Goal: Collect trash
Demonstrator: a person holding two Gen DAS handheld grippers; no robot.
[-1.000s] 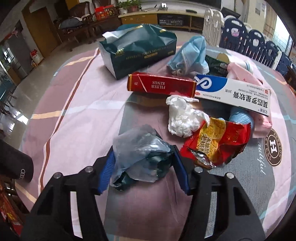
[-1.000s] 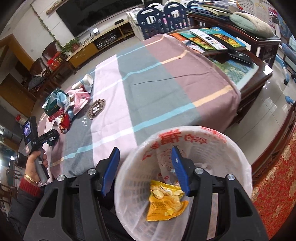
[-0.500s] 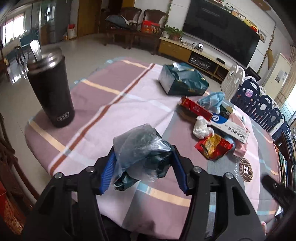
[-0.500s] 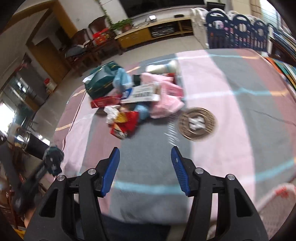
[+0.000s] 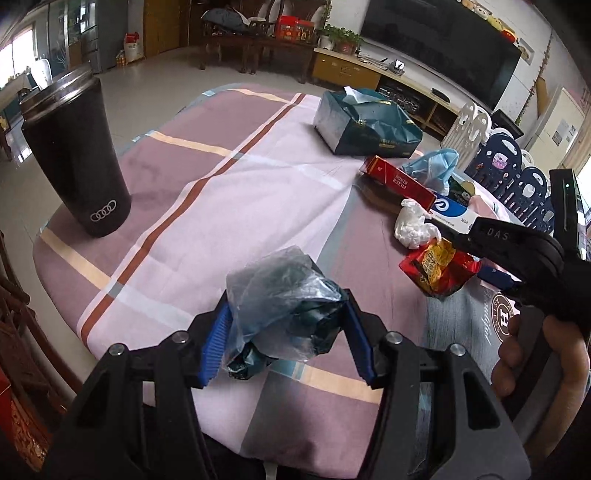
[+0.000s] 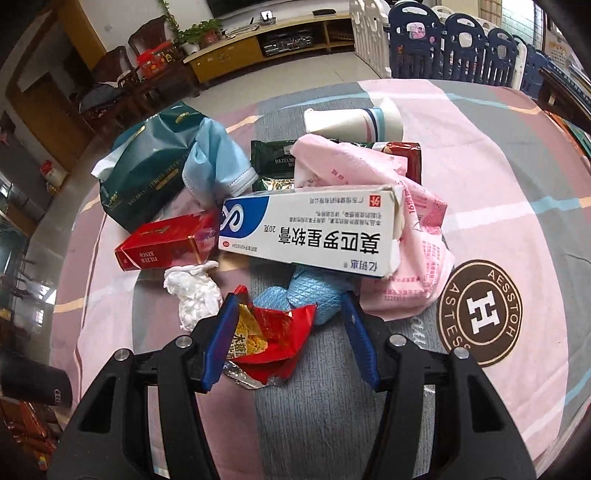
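Between the left gripper's (image 5: pixel 286 334) pinching fingers: crumpled, cloudy plastic bag (image 5: pixel 280 299), perhaps teal inside.

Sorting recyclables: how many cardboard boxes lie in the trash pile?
2: a red cigarette box at the pile's left, a white-and-blue ointment box beside it atop the pink wrapper. Others may be hidden underneath.

Black tumbler (image 5: pixel 75 158) with ring logo stands upright at near left of the striped tablecloth (image 5: pixel 229 206). Round brown "H" emblem (image 6: pixel 480 314) printed on cloth at right. Far behind: TV (image 5: pixel 439 48), low wooden cabinet (image 6: pixel 236 55), potted plants (image 6: pixel 201 31), dark wooden chairs (image 6: pixel 122 74), blue-and-white playpen fence (image 6: pixel 454 37).
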